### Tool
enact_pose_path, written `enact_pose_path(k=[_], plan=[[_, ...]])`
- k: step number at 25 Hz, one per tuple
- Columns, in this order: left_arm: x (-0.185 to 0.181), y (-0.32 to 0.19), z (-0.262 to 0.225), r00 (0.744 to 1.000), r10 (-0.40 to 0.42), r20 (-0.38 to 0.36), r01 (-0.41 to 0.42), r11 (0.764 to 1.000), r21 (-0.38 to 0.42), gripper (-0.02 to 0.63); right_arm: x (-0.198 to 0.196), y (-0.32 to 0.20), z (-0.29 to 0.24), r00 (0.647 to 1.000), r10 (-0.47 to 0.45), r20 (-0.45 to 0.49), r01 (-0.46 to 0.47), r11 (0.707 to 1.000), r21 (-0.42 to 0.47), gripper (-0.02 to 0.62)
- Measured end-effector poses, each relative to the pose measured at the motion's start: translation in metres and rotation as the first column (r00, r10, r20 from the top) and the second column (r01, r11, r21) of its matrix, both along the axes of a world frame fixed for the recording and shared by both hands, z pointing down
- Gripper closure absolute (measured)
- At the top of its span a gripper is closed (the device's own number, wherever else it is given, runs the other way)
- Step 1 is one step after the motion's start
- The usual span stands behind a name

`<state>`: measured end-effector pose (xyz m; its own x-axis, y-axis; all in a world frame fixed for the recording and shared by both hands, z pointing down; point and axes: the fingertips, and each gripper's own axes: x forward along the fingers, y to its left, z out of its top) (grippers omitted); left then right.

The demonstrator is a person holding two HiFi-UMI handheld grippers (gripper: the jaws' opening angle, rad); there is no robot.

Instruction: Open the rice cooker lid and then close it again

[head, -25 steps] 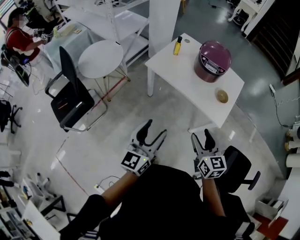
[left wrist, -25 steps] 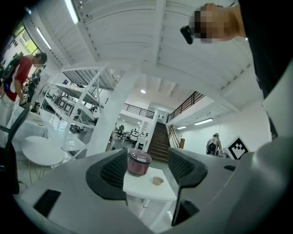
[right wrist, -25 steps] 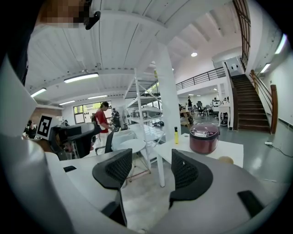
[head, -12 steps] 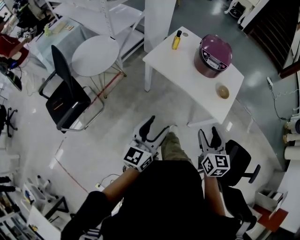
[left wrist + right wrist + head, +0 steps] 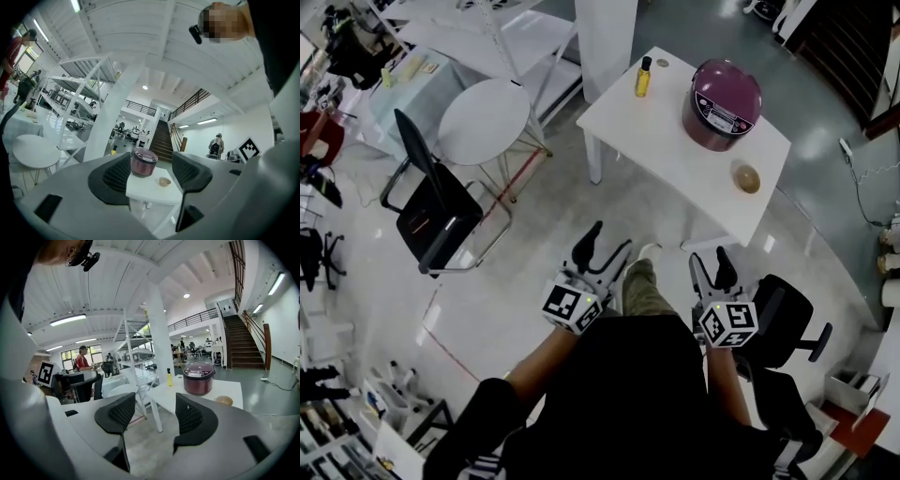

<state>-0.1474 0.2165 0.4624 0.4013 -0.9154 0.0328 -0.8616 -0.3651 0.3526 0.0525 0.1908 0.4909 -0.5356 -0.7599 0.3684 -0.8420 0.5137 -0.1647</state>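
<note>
A maroon rice cooker [image 5: 722, 102] with its lid down stands on a white table [image 5: 675, 155] far ahead. It also appears in the left gripper view as the rice cooker [image 5: 143, 161] between the jaws, and in the right gripper view as the rice cooker [image 5: 198, 378] beyond the jaws. My left gripper [image 5: 604, 250] and right gripper [image 5: 711, 268] are held near my body, well short of the table, both open and empty. Left gripper [image 5: 151, 172] and right gripper [image 5: 153, 411] show a clear gap between the pads.
On the table stand a yellow bottle [image 5: 643, 78] and a small wooden bowl [image 5: 747, 177]. A black chair [image 5: 431, 208] and round white table [image 5: 484, 121] are to the left, a white pillar [image 5: 605, 42] behind. Another black chair [image 5: 787, 323] sits at my right. My shoe [image 5: 648, 254] steps forward.
I have walked closer to the table; the table and cooker sit nearer in view. Both grippers stay open at my front.
</note>
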Motion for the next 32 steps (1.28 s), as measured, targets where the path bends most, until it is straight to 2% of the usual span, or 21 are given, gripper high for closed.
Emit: enact_pose_path(k=[8,14,22,32], plan=[[0.039,-0.064,0.016,0.996,0.086,0.016,-0.085,0.995,-0.059,0.353,0.017,-0.057,0.009,0.999,0.024,0.032,-0.023,1.000,-0.016,0.359],[0.067,-0.138,0.019,0.991,0.127,0.038,-0.124,0.990,-0.070,0.353,0.041,-0.124,0.018,0.997,0.058,0.053,-0.057,0.998,-0.026,0.359],[0.112,-0.236,0.012,0.975,0.213,0.067,-0.208,0.975,-0.080,0.353,0.066,-0.229,-0.004,0.991,0.087,0.104,-0.093,0.994,0.051,0.359],[0.136,-0.293,0.002,0.969,0.229,0.097,-0.223,0.972,-0.069,0.353,0.092,-0.278,0.002,0.988,0.107,0.113,-0.112,0.993,0.035,0.359]])
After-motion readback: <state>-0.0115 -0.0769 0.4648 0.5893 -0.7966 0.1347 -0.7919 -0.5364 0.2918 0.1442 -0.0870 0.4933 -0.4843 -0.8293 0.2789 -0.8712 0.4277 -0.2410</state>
